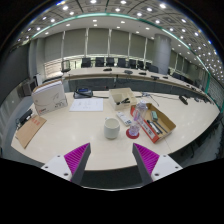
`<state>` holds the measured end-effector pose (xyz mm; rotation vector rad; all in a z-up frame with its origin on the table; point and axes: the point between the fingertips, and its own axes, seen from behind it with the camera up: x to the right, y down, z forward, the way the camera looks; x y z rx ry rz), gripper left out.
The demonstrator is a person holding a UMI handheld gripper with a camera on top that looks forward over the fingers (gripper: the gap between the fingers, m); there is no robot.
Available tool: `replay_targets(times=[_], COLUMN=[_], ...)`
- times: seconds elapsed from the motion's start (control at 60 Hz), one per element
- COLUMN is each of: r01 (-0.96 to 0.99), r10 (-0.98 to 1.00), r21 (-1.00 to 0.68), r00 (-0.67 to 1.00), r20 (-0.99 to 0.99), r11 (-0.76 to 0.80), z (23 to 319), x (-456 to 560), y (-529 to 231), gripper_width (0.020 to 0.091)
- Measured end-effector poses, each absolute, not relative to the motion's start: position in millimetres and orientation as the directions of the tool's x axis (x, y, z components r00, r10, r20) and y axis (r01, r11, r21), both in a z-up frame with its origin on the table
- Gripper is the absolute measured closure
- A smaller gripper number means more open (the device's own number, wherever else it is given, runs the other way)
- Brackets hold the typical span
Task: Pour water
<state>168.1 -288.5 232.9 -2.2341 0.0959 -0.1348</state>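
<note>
On the table (70, 135), white cup (111, 128) just ahead of spread, empty claw (111, 158)

cardboard box (156, 122), papers (86, 103); office chairs (112, 63)

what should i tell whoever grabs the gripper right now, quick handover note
Gripper: open, holding nothing, hovering over the near table edge.
White cup: upright on the table, just ahead of the fingers, untouched.
Red-capped bottle: beyond and right of the cup, by the open box.
Done: nothing visible.
Left: probably pick up the bottle, pour into the cup.
</note>
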Motion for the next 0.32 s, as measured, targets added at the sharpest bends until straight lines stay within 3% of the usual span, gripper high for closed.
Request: replay_targets(times=[0.317], r01=[0.044], r10=[-0.095], r21=[-0.797], r00=[0.987], r20=[0.126], r11=[-0.602], z=[242], x=[166], y=[-290], gripper_width=[0.0245])
